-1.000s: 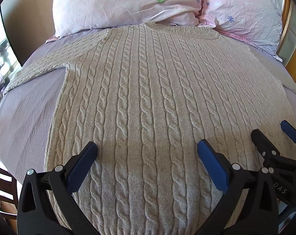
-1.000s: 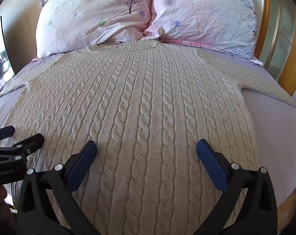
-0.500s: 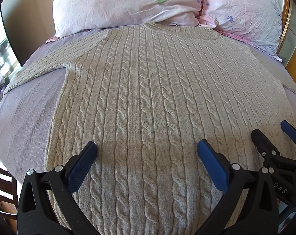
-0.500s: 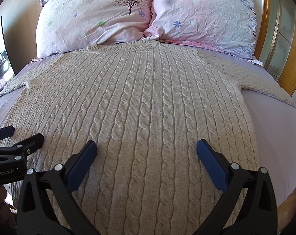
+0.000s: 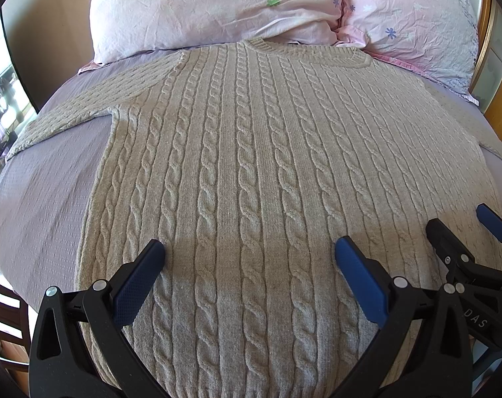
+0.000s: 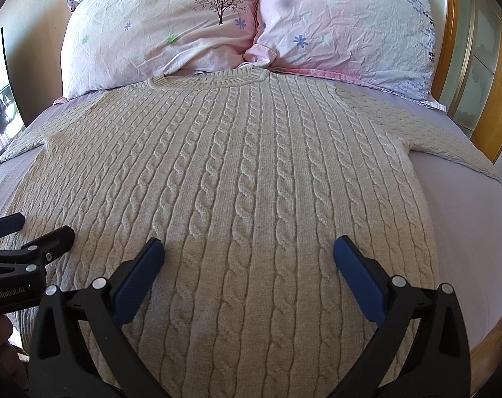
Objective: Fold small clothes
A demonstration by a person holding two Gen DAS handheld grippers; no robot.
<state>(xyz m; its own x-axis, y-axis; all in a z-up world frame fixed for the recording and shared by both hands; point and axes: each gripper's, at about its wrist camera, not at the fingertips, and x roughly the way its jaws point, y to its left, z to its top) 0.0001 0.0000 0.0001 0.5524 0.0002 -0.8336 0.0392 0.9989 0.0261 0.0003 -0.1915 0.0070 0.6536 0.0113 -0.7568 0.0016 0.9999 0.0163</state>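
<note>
On the lilac bedsheet [image 5: 45, 199], a beige cable-knit sweater [image 5: 251, 165] lies flat, collar toward the pillows [image 6: 171, 33]. Left gripper [image 5: 250, 255] and right gripper [image 6: 249, 253] hover spread wide, empty. Risk: thick knit bunching if pinched unevenly.

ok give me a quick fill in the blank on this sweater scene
1. The sweater lies spread flat on the ____.
2. Its knit pattern is ____.
3. The left gripper and right gripper both have jaws that are ____.
4. The collar points toward two ____.

Missing words: bed; cable; open; pillows
</note>
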